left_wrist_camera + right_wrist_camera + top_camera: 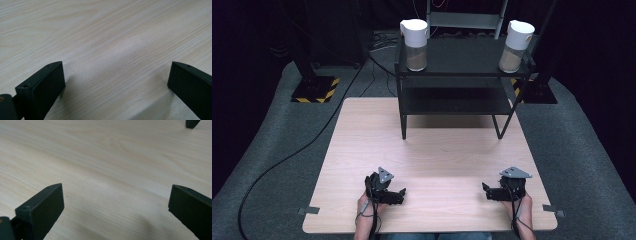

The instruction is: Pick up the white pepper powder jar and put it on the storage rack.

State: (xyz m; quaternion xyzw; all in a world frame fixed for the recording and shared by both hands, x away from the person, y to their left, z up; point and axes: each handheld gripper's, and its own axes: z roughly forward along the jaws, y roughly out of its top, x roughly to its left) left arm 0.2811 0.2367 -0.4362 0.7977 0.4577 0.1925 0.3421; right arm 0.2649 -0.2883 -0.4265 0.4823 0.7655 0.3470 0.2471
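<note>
Left black two-jaw gripper: jaws spread wide, nothing between them, low over the near table edge. Right black two-jaw gripper: likewise spread and empty.

Nearest things: two white-lidded clear jars of tan powder, left jar and right jar, upright at opposite ends of the black metal shelf unit, well apart from both grippers.

Advice: reach forward level, jaws wide, square to a jar body.

Surface: pale wood-grain table, bare. Room: grey carpet, dark curtains, black cables.

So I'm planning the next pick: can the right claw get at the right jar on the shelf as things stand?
Probably yes. The right claw is open and empty near the table's front edge, and the right jar stands uncovered on the shelf's top tier, bare wood between. It's a long forward reach, though.
</note>
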